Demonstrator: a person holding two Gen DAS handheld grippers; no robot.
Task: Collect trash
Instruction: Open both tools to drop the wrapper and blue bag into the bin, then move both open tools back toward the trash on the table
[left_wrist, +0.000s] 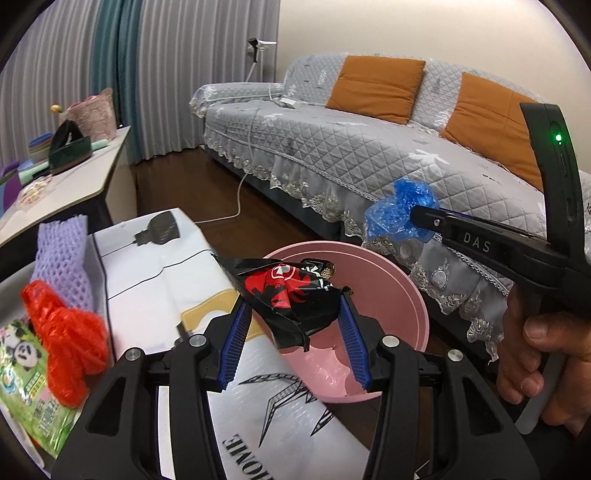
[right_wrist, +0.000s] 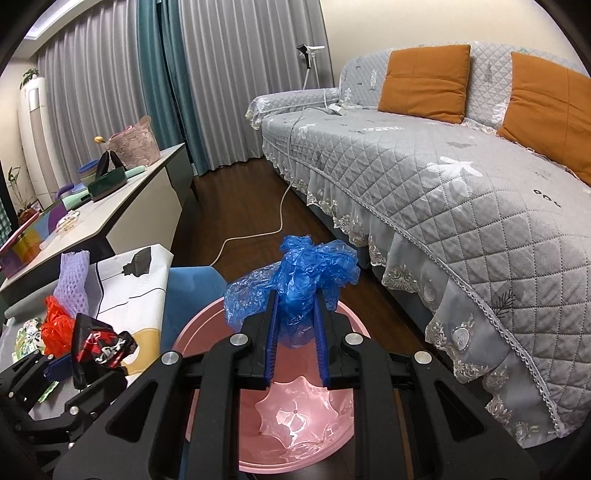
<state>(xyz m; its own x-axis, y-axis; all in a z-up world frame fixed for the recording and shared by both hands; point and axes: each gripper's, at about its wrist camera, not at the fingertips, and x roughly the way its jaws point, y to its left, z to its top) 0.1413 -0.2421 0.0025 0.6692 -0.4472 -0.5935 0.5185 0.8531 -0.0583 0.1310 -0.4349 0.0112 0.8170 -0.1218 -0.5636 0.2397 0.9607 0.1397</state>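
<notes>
My left gripper (left_wrist: 293, 301) is shut on a crumpled black-and-red snack wrapper (left_wrist: 291, 295), held at the near rim of a pink plastic bin (left_wrist: 417, 295). In the right wrist view the same wrapper (right_wrist: 99, 347) hangs at the left beside the bin's (right_wrist: 192, 332) rim, over the table edge. My right gripper (right_wrist: 297, 295) is shut on a crumpled blue plastic bag (right_wrist: 306, 273) above the bin's opening; in the left wrist view it (left_wrist: 415, 214) holds that bag (left_wrist: 399, 210) beyond the bin's far rim. A hand (left_wrist: 539, 354) grips the right tool.
On the white-covered table (left_wrist: 159, 266) lie a red plastic bag (left_wrist: 62, 332), a purple foam net (left_wrist: 64, 254) and a green panda-printed packet (left_wrist: 26, 380). A grey quilted sofa (right_wrist: 443, 177) runs along the right, a side table (right_wrist: 122, 210) with clutter stands at the left, and a white cable (right_wrist: 258, 232) crosses the dark floor.
</notes>
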